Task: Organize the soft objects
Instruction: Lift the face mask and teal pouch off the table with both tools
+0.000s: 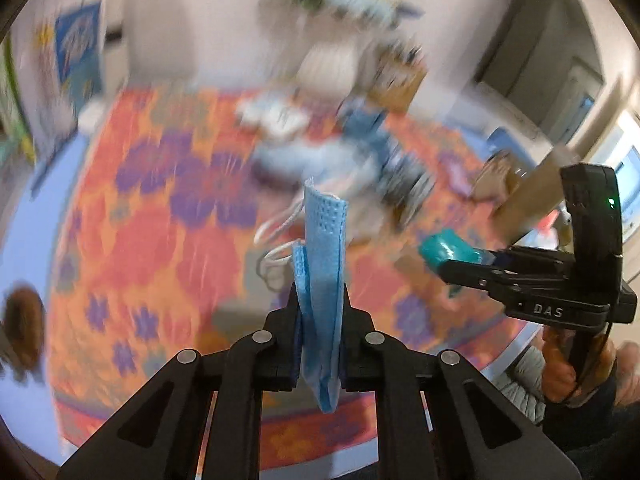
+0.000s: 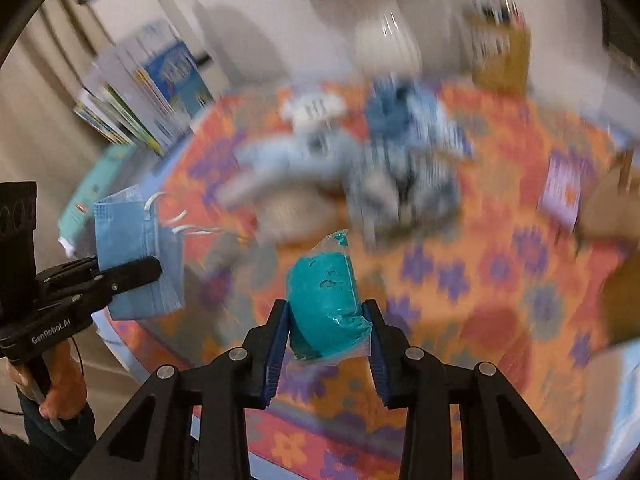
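Note:
My left gripper (image 1: 320, 300) is shut on a folded blue face mask (image 1: 322, 280) with white ear loops, held above the table; it also shows in the right wrist view (image 2: 136, 256). My right gripper (image 2: 326, 312) is shut on a teal soft lump in a clear plastic bag (image 2: 324, 304), also above the table; the bag shows in the left wrist view (image 1: 448, 250) at the right. Both views are blurred by motion.
A round table with an orange, red and purple flowered cloth (image 2: 500, 248) lies below. A blurred pile of blue and white fabrics (image 2: 380, 160) sits at its middle. A white vase (image 2: 388, 40), a brown box (image 2: 504, 56) and standing booklets (image 2: 160, 80) line the far side.

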The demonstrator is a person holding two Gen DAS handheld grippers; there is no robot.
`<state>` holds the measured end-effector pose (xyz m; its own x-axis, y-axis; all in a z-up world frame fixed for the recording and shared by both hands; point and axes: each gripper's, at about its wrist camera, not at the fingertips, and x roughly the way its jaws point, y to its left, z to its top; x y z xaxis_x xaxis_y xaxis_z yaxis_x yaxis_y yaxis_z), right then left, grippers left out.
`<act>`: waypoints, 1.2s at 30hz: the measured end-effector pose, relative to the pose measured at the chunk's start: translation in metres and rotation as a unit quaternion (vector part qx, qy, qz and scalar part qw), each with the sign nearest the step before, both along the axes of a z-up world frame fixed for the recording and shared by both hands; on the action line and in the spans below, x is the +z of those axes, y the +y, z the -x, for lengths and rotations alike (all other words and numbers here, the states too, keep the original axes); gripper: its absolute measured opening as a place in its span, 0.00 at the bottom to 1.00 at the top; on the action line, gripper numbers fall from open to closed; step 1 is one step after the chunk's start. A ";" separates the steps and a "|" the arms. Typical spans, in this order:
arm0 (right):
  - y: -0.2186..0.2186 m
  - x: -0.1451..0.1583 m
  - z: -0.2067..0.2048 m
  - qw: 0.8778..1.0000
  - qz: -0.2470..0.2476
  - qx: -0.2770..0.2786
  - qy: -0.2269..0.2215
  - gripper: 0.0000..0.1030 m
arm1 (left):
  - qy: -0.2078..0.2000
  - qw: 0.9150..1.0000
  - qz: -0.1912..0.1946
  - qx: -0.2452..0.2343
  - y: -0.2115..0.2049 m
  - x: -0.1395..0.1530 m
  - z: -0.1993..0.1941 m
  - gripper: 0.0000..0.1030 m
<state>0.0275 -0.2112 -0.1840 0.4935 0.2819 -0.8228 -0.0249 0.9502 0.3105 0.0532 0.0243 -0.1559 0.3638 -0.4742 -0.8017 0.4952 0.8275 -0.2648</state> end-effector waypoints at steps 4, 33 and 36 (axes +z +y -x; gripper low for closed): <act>-0.002 -0.026 -0.002 1.000 -0.007 -0.010 0.016 0.35 | 0.010 0.998 -0.052 0.038 0.012 -0.031 -0.011 0.32; 0.013 0.005 0.014 0.992 0.117 -0.033 -0.043 0.45 | -0.031 0.997 -0.068 0.007 -0.011 -0.015 0.023 0.17; 0.005 0.022 0.023 0.991 0.113 -0.046 -0.059 0.44 | -0.046 0.998 -0.053 -0.006 -0.024 0.001 0.029 0.17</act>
